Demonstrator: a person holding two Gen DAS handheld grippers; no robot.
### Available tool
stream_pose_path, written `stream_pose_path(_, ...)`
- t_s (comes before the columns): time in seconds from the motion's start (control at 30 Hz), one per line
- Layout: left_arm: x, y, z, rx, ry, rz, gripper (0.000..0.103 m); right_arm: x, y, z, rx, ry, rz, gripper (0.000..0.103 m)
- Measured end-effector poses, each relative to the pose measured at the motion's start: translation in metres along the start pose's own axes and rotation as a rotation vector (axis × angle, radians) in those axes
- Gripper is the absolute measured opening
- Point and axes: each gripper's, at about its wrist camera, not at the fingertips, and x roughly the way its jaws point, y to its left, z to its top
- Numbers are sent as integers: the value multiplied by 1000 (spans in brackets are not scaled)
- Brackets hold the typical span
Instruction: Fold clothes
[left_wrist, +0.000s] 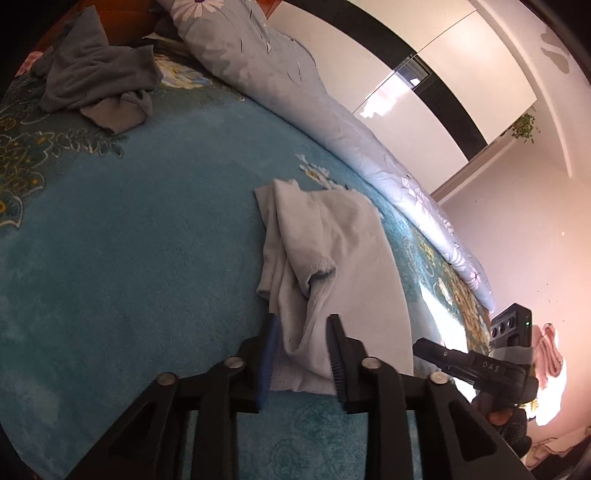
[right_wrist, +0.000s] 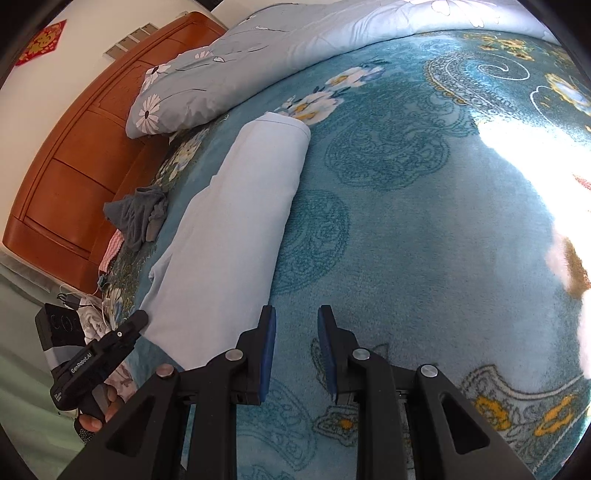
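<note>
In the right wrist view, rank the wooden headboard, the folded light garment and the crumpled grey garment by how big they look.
1. wooden headboard
2. folded light garment, nearer the camera
3. crumpled grey garment, clearly smallest

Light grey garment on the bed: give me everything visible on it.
The light grey garment is soft knit cloth, folded into a long narrow strip lying flat on the teal blanket. From the right wrist view its top face is smooth; from the left wrist view one long side shows bunched layers and a ribbed hem. Its near end lies between the fingers of the left gripper, whose pads stand apart and do not press it. The right gripper sits beside it, holding nothing.
</note>
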Motion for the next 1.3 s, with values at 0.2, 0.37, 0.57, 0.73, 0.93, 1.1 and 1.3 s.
stream_pose_path(0.2, 37, -11, 49, 3, 52, 28, 66, 15, 10, 1, -12, 21, 43, 29)
stream_pose_path(0.37, 80, -12, 56, 47, 155, 82, 66, 16, 7, -3, 1, 27, 65, 30)
stream_pose_path(0.57, 78, 13, 53, 20, 138, 126, 66, 10, -2, -9, 7, 32, 75, 30)
stream_pose_path(0.73, 84, 4, 72, 0, 170, 6, 66, 10, 4, -10, 3, 30, 116, 30)
stream_pose_path(0.93, 134, 3, 97, -2, 263, 21, 67, 16, 5, -24, 59, 40, 178, 39)
stream_pose_path(1.1, 157, 3, 106, -10, 290, -18, 66, 20, 9, -32, 87, 40, 226, 40)
stream_pose_path(1.3, 159, -2, 106, 28, 279, 5, 38, 20, 12, -38, 109, 23, 268, 42)
